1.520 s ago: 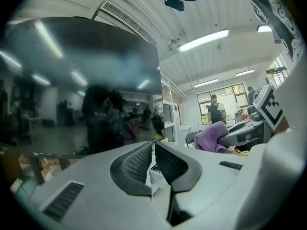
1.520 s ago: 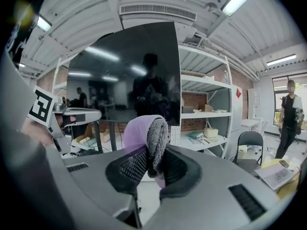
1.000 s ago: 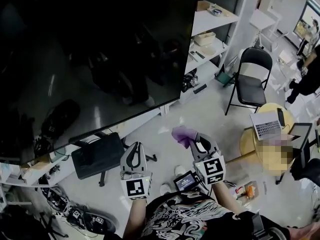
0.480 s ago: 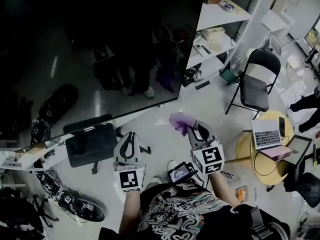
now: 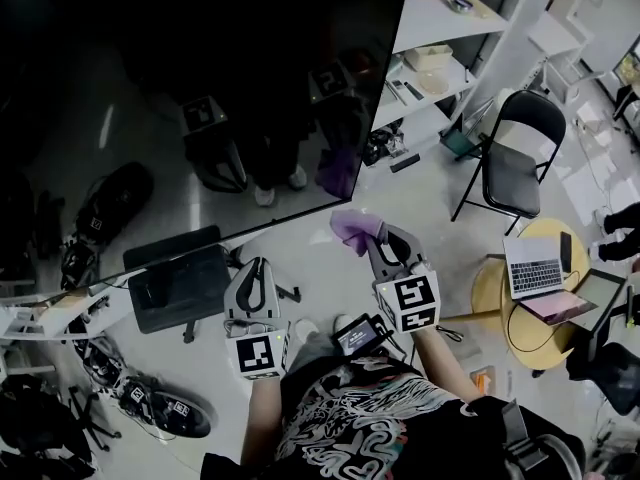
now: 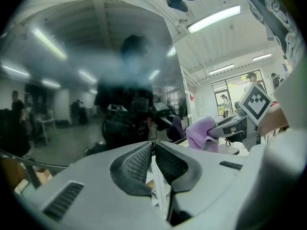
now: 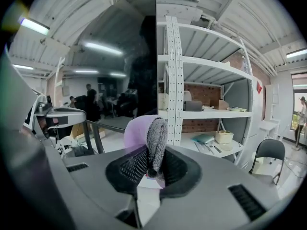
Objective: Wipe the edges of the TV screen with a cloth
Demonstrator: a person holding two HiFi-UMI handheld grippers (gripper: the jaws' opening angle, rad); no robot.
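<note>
— What did we see in the head view?
— Our right gripper (image 5: 374, 238) held the purple cloth (image 5: 350, 228) just below the TV screen's (image 5: 180, 98) lower right corner; our left gripper (image 5: 255, 270) hung farther below.
— The left gripper view?
— Jaws pressed together, nothing between.
— The right gripper view?
— Jaws pinched the cloth beside the screen's edge.

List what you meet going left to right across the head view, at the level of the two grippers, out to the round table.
left gripper → purple cloth → right gripper, shut on that cloth → laptop on the round table
</note>
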